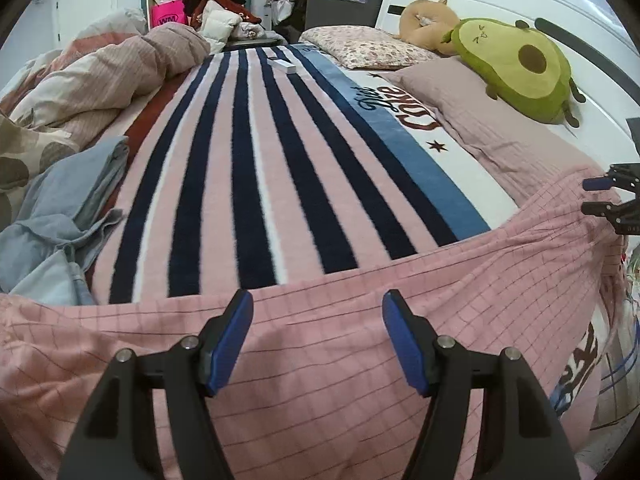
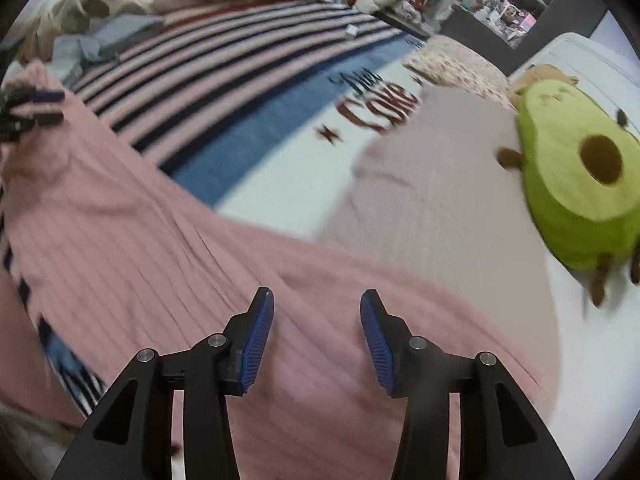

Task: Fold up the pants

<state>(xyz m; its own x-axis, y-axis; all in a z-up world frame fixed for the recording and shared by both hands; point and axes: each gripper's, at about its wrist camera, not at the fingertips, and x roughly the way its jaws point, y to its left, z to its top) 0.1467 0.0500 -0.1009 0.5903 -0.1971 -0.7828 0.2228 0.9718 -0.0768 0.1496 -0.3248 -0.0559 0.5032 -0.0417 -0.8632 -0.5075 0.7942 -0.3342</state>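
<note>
One pair of pink checked pants lies spread across the near edge of a striped blanket, directly beneath both grippers. The left gripper and right gripper each angle steeply down, jaws apart, holding nothing. One avocado plush rests beside two pillows.

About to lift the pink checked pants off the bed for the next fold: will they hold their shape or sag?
The pink checked pants will probably sag: they lie draped and creased over the bed edge. They look thin and light, so one gripper should lift them. On the fuzzy striped blanket they may drag rather than slide. Both the left gripper and right gripper are open, holding nothing.
</note>
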